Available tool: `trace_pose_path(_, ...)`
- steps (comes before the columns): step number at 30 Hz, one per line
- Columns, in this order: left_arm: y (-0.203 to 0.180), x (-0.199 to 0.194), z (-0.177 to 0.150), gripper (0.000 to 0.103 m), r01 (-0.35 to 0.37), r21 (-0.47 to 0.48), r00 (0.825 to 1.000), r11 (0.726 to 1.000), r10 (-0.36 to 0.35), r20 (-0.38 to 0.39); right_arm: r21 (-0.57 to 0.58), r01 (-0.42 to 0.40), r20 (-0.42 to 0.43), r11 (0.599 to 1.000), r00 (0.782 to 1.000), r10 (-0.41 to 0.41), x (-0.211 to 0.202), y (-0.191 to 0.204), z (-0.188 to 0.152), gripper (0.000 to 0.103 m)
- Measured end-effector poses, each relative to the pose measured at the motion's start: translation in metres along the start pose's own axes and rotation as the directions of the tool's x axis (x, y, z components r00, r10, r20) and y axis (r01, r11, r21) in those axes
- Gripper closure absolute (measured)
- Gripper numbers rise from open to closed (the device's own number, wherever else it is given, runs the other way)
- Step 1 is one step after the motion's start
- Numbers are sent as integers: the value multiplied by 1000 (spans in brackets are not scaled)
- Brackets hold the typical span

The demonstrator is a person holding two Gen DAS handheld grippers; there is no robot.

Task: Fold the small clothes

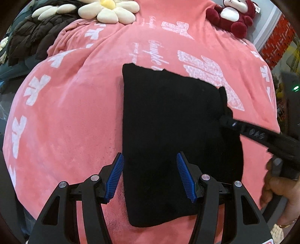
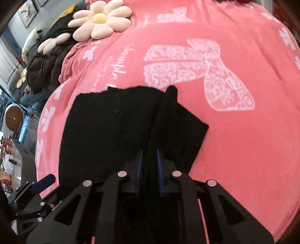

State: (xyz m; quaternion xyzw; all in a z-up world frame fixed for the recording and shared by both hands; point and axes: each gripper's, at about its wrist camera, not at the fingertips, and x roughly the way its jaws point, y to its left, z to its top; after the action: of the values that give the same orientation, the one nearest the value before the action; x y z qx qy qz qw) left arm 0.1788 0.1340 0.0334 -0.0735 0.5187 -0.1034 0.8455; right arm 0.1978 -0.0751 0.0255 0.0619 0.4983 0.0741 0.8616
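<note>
A black garment (image 1: 168, 131) lies folded into a rough rectangle on a pink blanket (image 1: 65, 112) with white prints. My left gripper (image 1: 149, 155) is open just above the garment's near left part. Its left pad hangs over the cloth's left edge and its right pad over the cloth, and nothing is pinched. My right gripper (image 1: 225, 120) comes in from the right, shut on a raised ridge along the garment's right edge. In the right wrist view the black garment (image 2: 112, 131) runs as a fold between the nearly closed blue pads of the right gripper (image 2: 149, 152).
A flower-shaped cushion (image 1: 110, 9) and a dark padded jacket (image 1: 31, 35) lie at the blanket's far left. A red and white plush toy (image 1: 234, 15) sits at the far right. A person's hand (image 1: 277, 189) holds the right gripper's handle. Room furniture stands off the bed's left side.
</note>
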Motion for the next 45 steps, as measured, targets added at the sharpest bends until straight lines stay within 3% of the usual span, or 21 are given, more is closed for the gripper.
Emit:
trace_pose_path(5, 3, 10, -5, 46, 0, -11, 1000, 1000, -1, -27, 64, -27, 18, 998, 1000, 26, -7, -10, -7, 83)
trace_pose_path(6, 4, 11, -5, 46, 4, -13, 1000, 1000, -4, -28, 89, -35, 30, 995, 999, 33, -10, -13, -7, 78)
trace_pose_path(8, 4, 11, -5, 46, 6, -10, 1000, 1000, -6, -25, 137, -43, 47, 990, 998, 37, -13, -21, -7, 47)
trace_pose_path(12, 4, 12, -6, 46, 9, -23, 1000, 1000, -9, -28, 182, -15, 47, 983, 999, 6, -2, -31, 10, 45)
trace_pose_path(14, 4, 12, -7, 46, 9, -25, 1000, 1000, -10, -27, 206, 8, 7, 978, 1000, -10, 12, -35, 22, 28)
trace_pose_path(15, 4, 12, -7, 46, 7, -21, 1000, 1000, -7, -25, 213, 5, -21, 977, 1000, -1, 21, -36, 25, 27)
trace_pose_path(16, 4, 13, -8, 44, 3, -18, 1000, 1000, -4, -25, 219, -33, -44, 975, 998, 44, 29, -36, 26, 33)
trace_pose_path(17, 4, 13, -8, 44, -2, -17, 1000, 1000, 2, -24, 215, -83, -49, 973, 994, 95, 33, -34, 28, 55)
trace_pose_path(18, 5, 13, -8, 43, -2, -17, 1000, 1000, 2, -23, 195, -93, -39, 976, 994, 102, 30, -29, 30, 64)
trace_pose_path(19, 5, 13, -8, 43, 2, -20, 1000, 1000, -2, -24, 169, -90, -7, 982, 996, 92, 21, -25, 33, 81)
trace_pose_path(22, 8, 14, -8, 43, 13, -26, 1000, 1000, -14, -26, 194, -52, 79, 980, 996, 37, 1, -34, 29, 91)
trace_pose_path(25, 8, 17, -8, 43, 18, -26, 999, 1000, -19, -34, 211, -12, -4, 977, 1000, 13, 27, -49, 10, 89)
trace_pose_path(30, 6, 18, -10, 41, 29, -26, 999, 999, -30, -38, 207, -81, 48, 975, 996, 73, -9, -46, -5, 65)
trace_pose_path(32, 5, 17, -15, 40, 39, -43, 998, 998, -41, -50, 180, -94, 54, 979, 995, 86, -24, -42, -25, 50)
trace_pose_path(35, 2, 20, -23, 38, 41, -48, 996, 998, -45, -81, 173, -103, -23, 980, 994, 108, -24, -40, -60, 41)
trace_pose_path(37, -2, 22, -26, 38, 32, -32, 995, 999, -34, -93, 168, -132, -85, 977, 985, 148, -13, -35, -83, 45)
trace_pose_path(38, -3, 22, -28, 38, 30, -23, 995, 999, -33, -97, 165, -150, -99, 975, 981, 167, -11, -34, -90, 63)
trace_pose_path(39, -5, 23, -31, 39, 33, -13, 994, 999, -34, -103, 157, -151, -99, 976, 981, 168, -11, -31, -97, 69)
trace_pose_path(41, -5, 23, -33, 58, 45, -3, 993, 999, -46, -106, 141, -158, -86, 977, 982, 171, -16, -24, -97, 86)
trace_pose_path(43, 1, 21, -32, 75, 60, -23, 993, 998, -62, -97, 132, -153, -61, 979, 985, 162, -26, -20, -93, 87)
trace_pose_path(45, 11, 23, -31, 75, 80, -79, 991, 994, -87, -101, 84, -122, -69, 989, 989, 128, -24, -14, -95, 87)
